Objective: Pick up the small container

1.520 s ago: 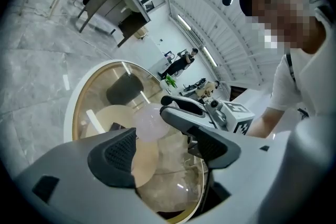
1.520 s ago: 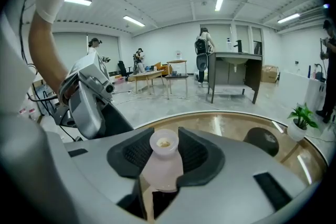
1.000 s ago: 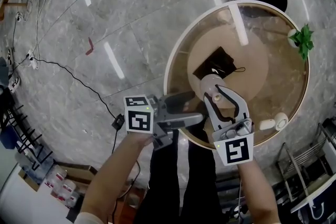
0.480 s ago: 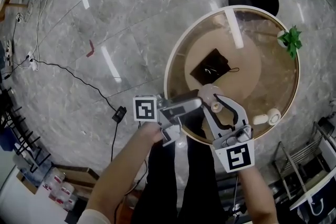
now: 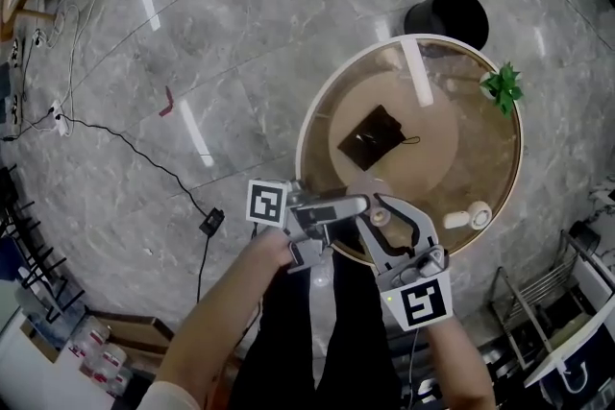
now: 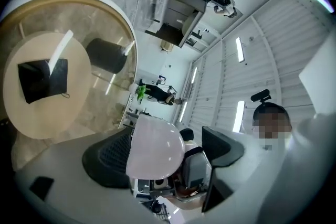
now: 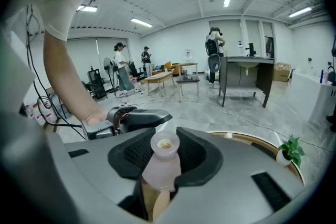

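The small container [image 7: 163,161], a pale translucent bottle with an open neck, stands upright between the dark pads of my right gripper [image 7: 165,156], which is shut on it. In the head view the container [image 5: 381,217] hangs over the near rim of the round glass table [image 5: 309,125]. My left gripper [image 5: 356,211] reaches in from the left, its tips right beside the bottle. In the left gripper view the container's rounded body [image 6: 155,147] sits between the closing jaws of the left gripper [image 6: 163,155], against one pad [image 6: 105,157] and apart from the other.
On the table lie a black cloth [image 5: 372,135] on a round wooden disc, a small green plant [image 5: 502,84] at the far right and white items [image 5: 471,216] near the front rim. A black bin [image 5: 445,17] stands beyond the table. Cables cross the marble floor [image 5: 144,149].
The right gripper has drawn the container back to the table's near edge. The left gripper has come in beside the bottle, which now lies between its jaws.
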